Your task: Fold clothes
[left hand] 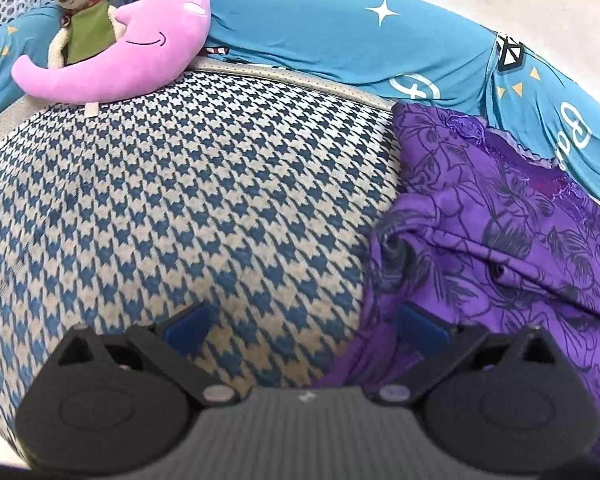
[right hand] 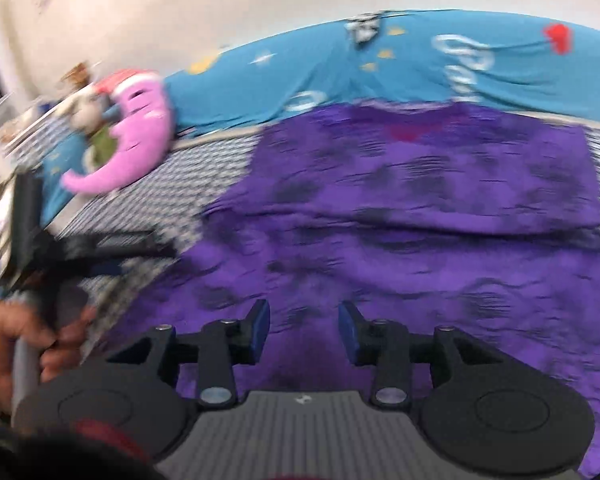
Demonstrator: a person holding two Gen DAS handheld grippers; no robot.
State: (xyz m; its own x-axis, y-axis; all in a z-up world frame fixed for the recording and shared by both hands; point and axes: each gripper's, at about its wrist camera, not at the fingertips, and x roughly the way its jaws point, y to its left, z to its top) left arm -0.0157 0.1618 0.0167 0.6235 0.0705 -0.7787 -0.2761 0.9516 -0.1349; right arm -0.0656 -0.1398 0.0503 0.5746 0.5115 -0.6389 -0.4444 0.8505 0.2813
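Note:
A purple floral garment (right hand: 400,208) lies spread on the blue-and-white houndstooth bed cover (left hand: 180,200), with a folded layer across its far half. In the left wrist view the garment (left hand: 500,232) is rumpled at the right. My left gripper (left hand: 303,330) is open, one pad over the bed cover and the other pad (left hand: 418,326) over the garment's left edge, gripping nothing. My right gripper (right hand: 305,330) hovers over the near part of the garment, jaws partly apart with no cloth pinched. The right wrist view is blurred; in it a hand (right hand: 16,344) holds the left gripper (right hand: 112,256) at the left.
A pink moon plush (left hand: 140,40) and a rabbit plush (left hand: 80,4) sit at the far left of the bed. Blue star-print bedding (left hand: 360,36) runs along the back against a pale wall. A white perforated basket (left hand: 8,0) stands in the far left corner.

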